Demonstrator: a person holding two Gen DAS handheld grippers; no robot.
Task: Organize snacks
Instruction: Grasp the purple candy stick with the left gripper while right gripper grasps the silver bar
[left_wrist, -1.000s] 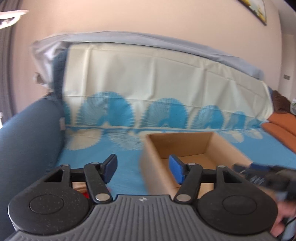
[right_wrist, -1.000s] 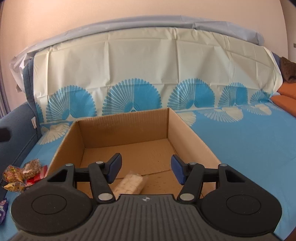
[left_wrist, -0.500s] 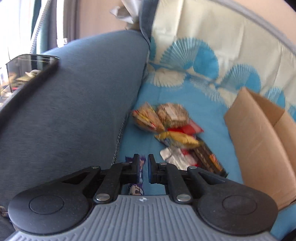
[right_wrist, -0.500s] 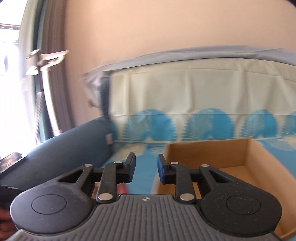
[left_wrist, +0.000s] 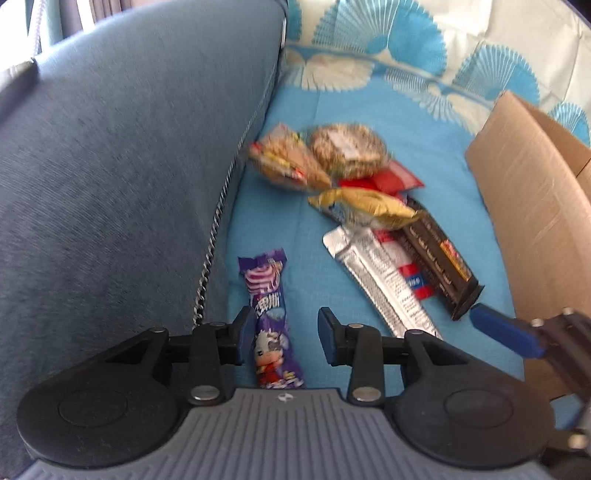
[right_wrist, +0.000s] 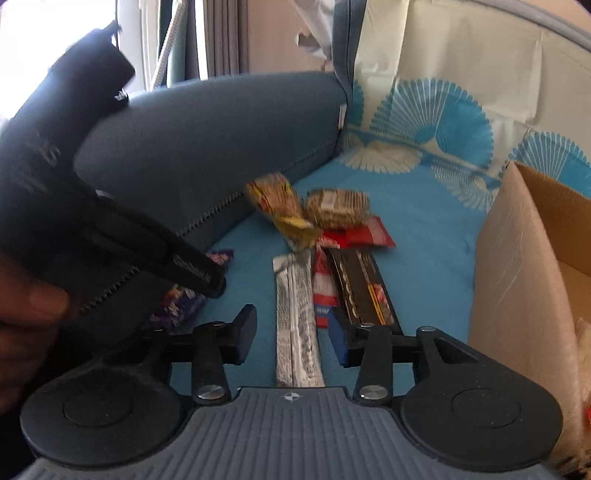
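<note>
Loose snacks lie on the blue sofa cover beside a cardboard box (left_wrist: 532, 206). My left gripper (left_wrist: 286, 332) points down over a purple snack bar (left_wrist: 269, 317). The bar lies between its jaws, which are opening; the right pad stands clear of it. My right gripper (right_wrist: 291, 336) hovers over a silver wrapper (right_wrist: 295, 314), which lies between its opening jaws with gaps on both sides. Beside the silver wrapper lie a red-and-white stick (right_wrist: 323, 288) and a black bar (right_wrist: 365, 288). Farther back are a yellow packet (left_wrist: 365, 206), a red packet (left_wrist: 388, 181) and two brown packs (left_wrist: 347, 151).
The grey-blue sofa armrest (left_wrist: 110, 166) rises close on the left of the snacks. The box wall (right_wrist: 517, 258) stands close on the right, with a pale bag just showing inside. A hand (right_wrist: 29, 306) holds the left gripper's body (right_wrist: 55, 184) at the left of the right wrist view.
Both grippers swung left and down from the box to the snack pile. Their jaws were wide a second ago, nearly together half a second ago, and stand parted now.
</note>
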